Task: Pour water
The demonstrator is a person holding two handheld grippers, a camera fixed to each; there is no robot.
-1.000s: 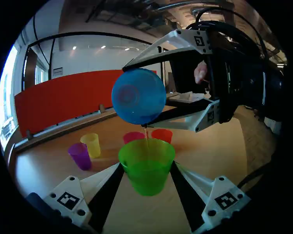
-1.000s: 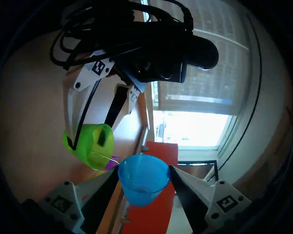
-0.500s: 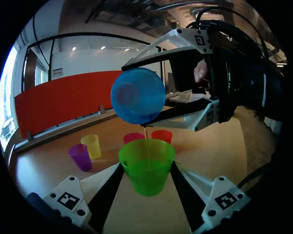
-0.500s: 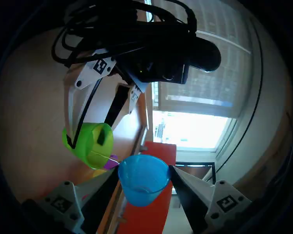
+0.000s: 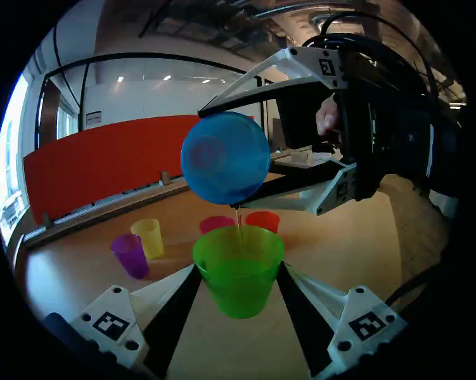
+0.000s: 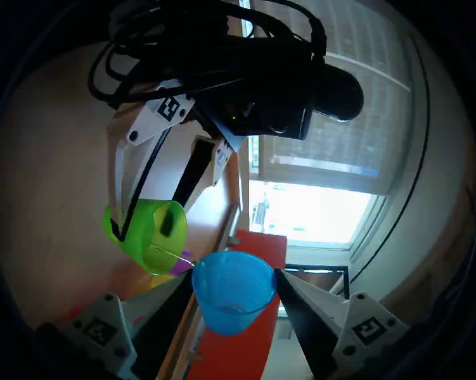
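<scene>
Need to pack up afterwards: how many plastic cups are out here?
6: a blue cup tilted in the right gripper, green cup in the left gripper; purple cup, yellow cup, pink cup and red cup on the table. Others may be hidden behind them.

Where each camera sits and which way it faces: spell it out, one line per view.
Left gripper view: rides the left gripper, facing level across the wooden table toward a red partition; it clamps the green cup, while the right gripper above, a hand behind it, tips the blue cup, water trickling down.
Right gripper view: rides the right gripper, rolled sideways, table at left, window at right; it clamps the blue cup, the left gripper beyond.
Shared: both cups and both grippers.
</scene>
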